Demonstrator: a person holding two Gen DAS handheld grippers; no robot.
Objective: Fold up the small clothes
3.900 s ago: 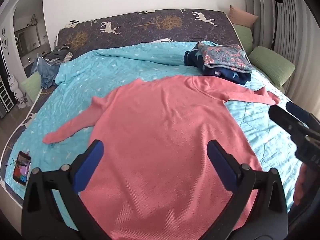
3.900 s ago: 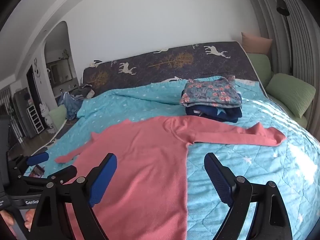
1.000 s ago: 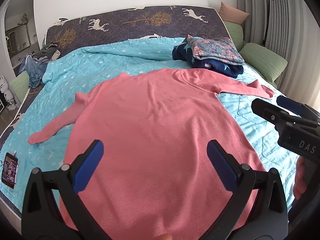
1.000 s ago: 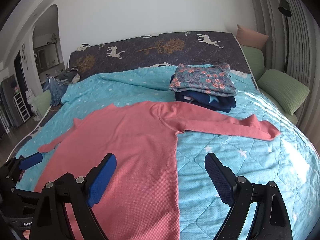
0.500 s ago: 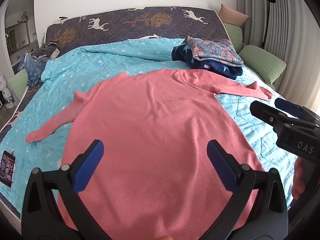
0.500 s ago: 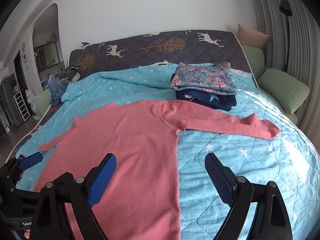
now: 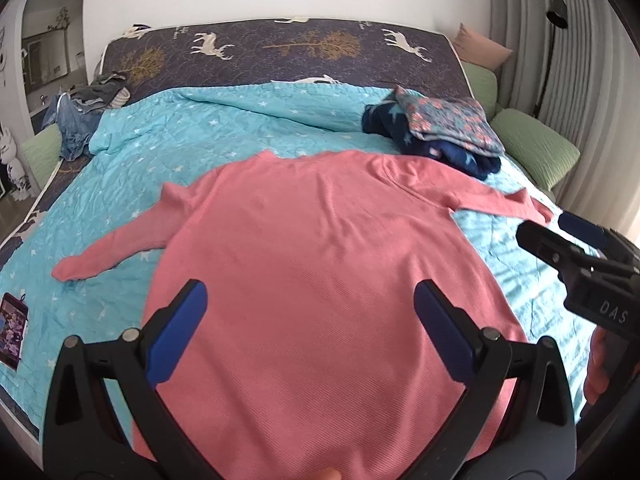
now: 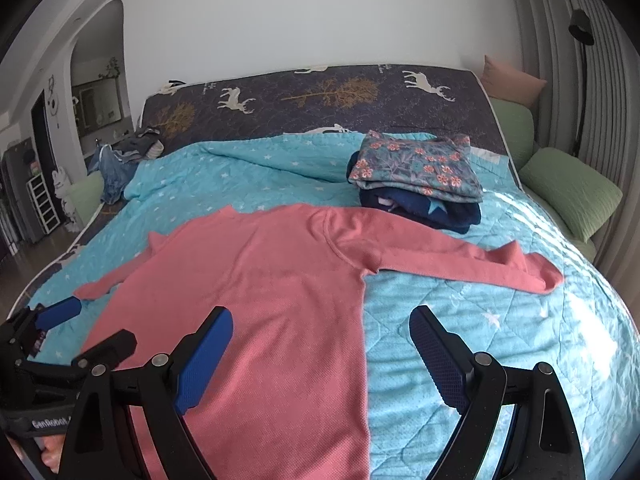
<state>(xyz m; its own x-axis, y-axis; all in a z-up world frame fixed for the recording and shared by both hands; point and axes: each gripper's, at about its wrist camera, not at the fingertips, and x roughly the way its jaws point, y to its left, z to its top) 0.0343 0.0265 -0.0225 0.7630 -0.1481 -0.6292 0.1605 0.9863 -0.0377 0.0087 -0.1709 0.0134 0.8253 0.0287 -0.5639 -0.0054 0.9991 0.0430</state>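
A pink long-sleeved top [image 7: 320, 272] lies flat across the turquoise blanket [image 7: 224, 136], filling the middle of the left view, both sleeves spread outward. The left gripper [image 7: 310, 328] hangs over its lower half with fingers spread wide, holding nothing. The right gripper [image 8: 320, 356] is likewise wide open and empty, straddling the top's right edge at the bottom of its view. In the upper right sits a stack of folded clothes [image 8: 420, 176], touching the top's right sleeve. A green pillow [image 8: 568, 192] rests at the right edge.
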